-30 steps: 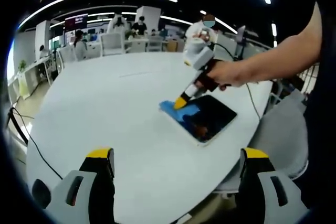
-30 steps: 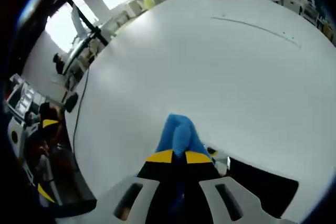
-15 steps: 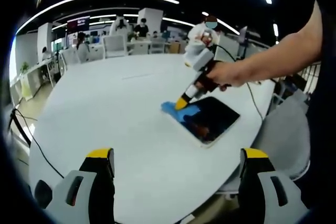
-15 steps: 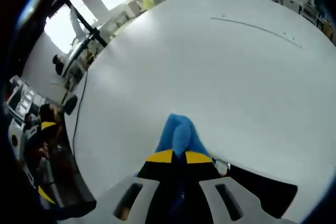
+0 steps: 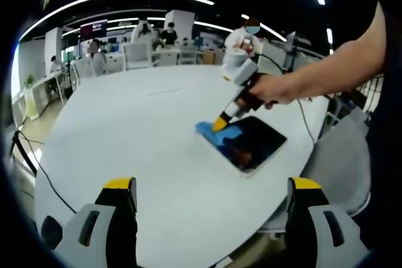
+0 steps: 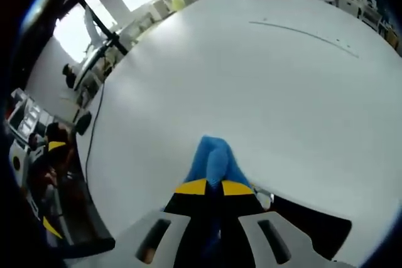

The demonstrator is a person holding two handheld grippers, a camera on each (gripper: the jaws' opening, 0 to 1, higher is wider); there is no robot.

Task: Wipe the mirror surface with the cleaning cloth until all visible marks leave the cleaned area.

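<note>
The right gripper (image 6: 213,187) has its two yellow-tipped jaws pressed together on a fold of the blue cloth (image 6: 213,160), which bunches out ahead of the tips onto the white table (image 6: 251,73). Seen from the left gripper view, that same tool (image 5: 220,123) comes down at a slant in the person's hand (image 5: 270,88), its tip planted on the cloth (image 5: 221,135) at the far corner of the mirror (image 5: 251,144). The mirror lies flat near the table's right edge, dark and glossy, with the cloth lapping over its corner onto the table (image 5: 125,136).

The left gripper (image 5: 210,186) hangs well back from the work, jaws spread wide and holding nothing.

Wiping looks to be under way, with the cloth at one corner and most of the glass apparently not yet covered. The next move calls for dragging the cloth across the dark face towards the near corner, pressing flat enough that the pad rubs and does not skid, and without pushing the mirror off the table edge close by.

The left gripper view gives the whole mirror and a reddish patch in it, which may be a reflection or a mark; I cannot tell. The right gripper view gives the grip itself and a sliver of the mirror (image 6: 314,227) beside the jaws
</note>
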